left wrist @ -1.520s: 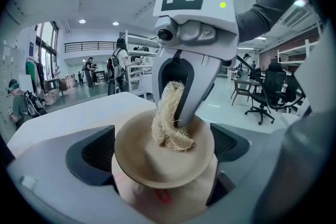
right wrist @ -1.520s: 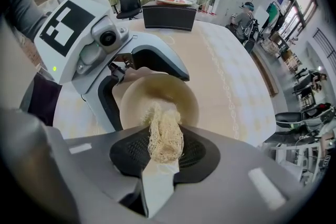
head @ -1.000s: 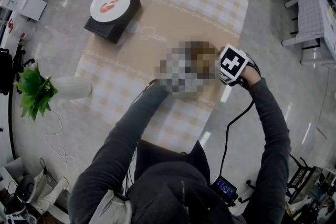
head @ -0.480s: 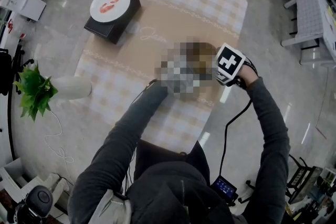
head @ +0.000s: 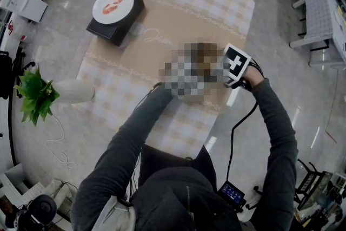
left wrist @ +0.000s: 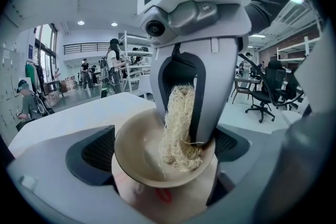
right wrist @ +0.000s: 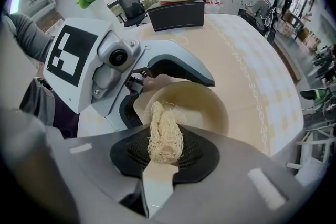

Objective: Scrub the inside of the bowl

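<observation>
A beige bowl (left wrist: 137,152) is tilted toward me, and my left gripper (left wrist: 157,176) is shut on it, one jaw on each side. My right gripper (right wrist: 164,152) is shut on a pale fibrous scrubber (right wrist: 165,136). The scrubber's (left wrist: 176,128) end presses against the bowl's inner wall near the rim. From the right gripper view, the bowl (right wrist: 202,107) lies just beyond the scrubber, with the left gripper's marker cube (right wrist: 73,55) behind it. In the head view a mosaic patch covers the bowl and the left gripper; only the right gripper (head: 236,65) shows, beside the patch.
The table (head: 178,2) has a checked beige cloth. A black box (head: 115,21) at its far left corner carries a white plate with red food. A white vase (head: 73,91) with a green plant stands on the floor at left. A cable (head: 238,127) hangs from the right gripper.
The right gripper has shifted slightly left toward the bowl and rolled, so its marker cube now shows more edge-on. The left arm has stayed put.
</observation>
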Demonstrator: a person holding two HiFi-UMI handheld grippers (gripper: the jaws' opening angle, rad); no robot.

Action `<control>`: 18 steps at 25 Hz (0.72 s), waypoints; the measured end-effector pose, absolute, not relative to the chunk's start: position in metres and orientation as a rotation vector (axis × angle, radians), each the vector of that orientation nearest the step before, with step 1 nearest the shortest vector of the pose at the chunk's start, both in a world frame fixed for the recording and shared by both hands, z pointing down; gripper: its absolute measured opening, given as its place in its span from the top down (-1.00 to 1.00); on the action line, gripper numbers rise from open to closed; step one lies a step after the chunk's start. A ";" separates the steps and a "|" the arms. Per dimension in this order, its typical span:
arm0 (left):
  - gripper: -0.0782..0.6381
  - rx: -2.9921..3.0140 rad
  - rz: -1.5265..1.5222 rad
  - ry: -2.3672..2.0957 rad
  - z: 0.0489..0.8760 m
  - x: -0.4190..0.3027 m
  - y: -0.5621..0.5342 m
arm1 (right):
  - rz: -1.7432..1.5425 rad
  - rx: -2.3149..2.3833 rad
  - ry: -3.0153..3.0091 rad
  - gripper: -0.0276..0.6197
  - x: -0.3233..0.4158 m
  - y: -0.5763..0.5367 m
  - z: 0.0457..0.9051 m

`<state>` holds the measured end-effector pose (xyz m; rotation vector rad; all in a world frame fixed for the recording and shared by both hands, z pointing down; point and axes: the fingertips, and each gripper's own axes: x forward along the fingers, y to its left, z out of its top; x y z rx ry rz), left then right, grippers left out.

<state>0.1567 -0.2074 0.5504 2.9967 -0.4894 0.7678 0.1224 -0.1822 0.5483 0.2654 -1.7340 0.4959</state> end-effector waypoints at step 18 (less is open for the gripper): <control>-0.79 2.989 0.770 -0.490 0.552 0.157 -0.208 | 0.481 0.313 -1.804 0.64 0.099 -0.193 0.548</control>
